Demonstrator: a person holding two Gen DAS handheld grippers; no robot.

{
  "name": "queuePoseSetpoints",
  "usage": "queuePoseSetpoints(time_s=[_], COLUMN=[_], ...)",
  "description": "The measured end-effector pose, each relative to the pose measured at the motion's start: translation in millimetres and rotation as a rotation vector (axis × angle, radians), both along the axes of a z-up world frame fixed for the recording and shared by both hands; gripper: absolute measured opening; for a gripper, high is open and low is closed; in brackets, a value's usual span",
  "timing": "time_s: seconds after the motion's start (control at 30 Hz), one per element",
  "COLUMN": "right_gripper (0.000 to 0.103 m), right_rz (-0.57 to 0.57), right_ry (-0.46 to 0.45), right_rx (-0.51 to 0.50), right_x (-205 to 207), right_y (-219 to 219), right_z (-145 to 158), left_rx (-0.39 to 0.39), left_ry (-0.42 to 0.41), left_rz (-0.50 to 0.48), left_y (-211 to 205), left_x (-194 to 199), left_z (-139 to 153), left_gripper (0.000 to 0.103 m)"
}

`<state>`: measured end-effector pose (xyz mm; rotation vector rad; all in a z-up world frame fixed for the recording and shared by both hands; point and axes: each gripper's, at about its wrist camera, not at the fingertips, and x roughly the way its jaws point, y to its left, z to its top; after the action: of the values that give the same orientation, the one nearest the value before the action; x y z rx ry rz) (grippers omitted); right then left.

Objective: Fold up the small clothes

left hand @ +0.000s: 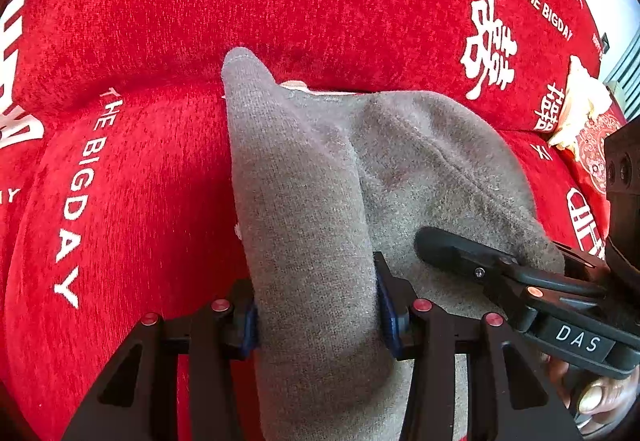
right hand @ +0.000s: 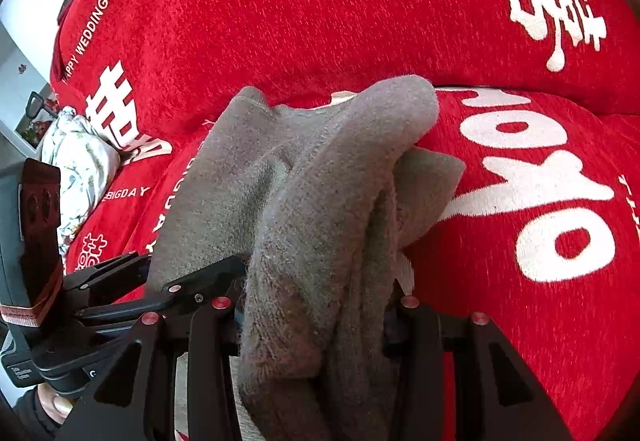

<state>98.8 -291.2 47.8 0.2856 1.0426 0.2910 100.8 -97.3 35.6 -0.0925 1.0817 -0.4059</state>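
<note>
A small grey knit garment [left hand: 420, 169] lies bunched on a red sofa cover [left hand: 160, 181] printed with white letters. My left gripper [left hand: 316, 313] is shut on a thick fold of it, the blue pads pressing both sides. In the right wrist view my right gripper [right hand: 316, 317] is shut on another bunched fold of the same grey garment [right hand: 320, 169]. The two grippers sit side by side and close together. The right gripper's finger [left hand: 448, 251] rests on the cloth at the left view's right. The left gripper's fingers [right hand: 200, 281] reach in from the left of the right view.
The red cover [right hand: 500, 21] also drapes a back cushion behind the seat. A white floral bundle [right hand: 76, 161] lies at the far left. A cream object [left hand: 580, 105] sits on a red patterned cushion at the far right. A person's thumb [left hand: 596, 397] grips a handle.
</note>
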Motion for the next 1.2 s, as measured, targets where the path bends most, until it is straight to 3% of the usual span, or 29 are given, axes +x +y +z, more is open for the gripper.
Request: queuePoseSetpoints(time_s=[0.33, 1.2], right_gripper=[0.045, 0.045], right_rz=[0.003, 0.002], right_ry=[-0.001, -0.021], right_rx=[-0.013, -0.007], right_x=[20, -48], right_y=[10, 28], right_z=[0, 20], left_rx=[0.003, 0.0], left_ry=[0.016, -0.015], left_rz=[0.015, 0.021], left_y=[7, 31], left_x=[21, -54], left_z=[-1, 16], left_gripper=[0.046, 0.046])
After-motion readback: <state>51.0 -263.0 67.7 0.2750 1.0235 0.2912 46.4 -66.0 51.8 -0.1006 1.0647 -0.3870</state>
